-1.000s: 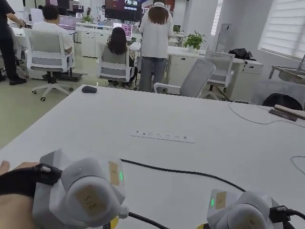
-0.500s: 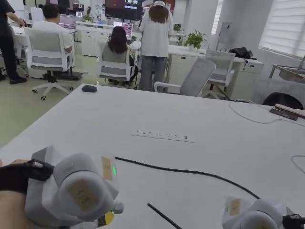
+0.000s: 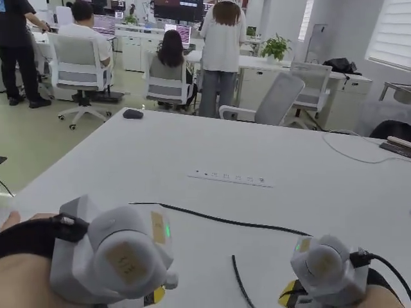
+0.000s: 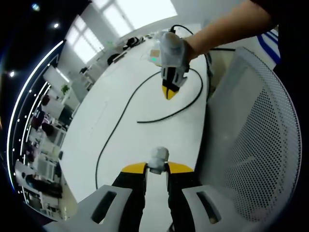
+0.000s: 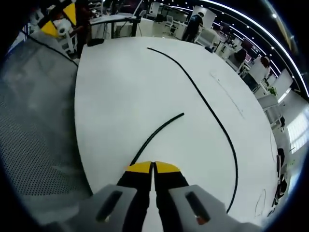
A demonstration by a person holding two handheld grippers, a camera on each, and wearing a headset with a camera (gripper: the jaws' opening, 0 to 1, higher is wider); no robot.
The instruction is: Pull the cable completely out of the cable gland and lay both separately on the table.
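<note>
Left gripper view is showing us clamping the pale cable gland [image 4: 158, 158] between the yellow-tipped jaws of the left gripper [image 4: 157, 167], near the edge of the white table [image 5: 120, 87]. With the right gripper [image 5: 153, 166] we are pinching the black cable [image 5: 159, 129], jaws together on it. Its free end is lying on the table, apart from the gland.

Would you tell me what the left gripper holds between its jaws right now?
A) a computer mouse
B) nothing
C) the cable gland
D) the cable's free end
C: in the left gripper view the pale gland sits clamped in the left gripper, while the black cable runs to the right gripper.
</note>
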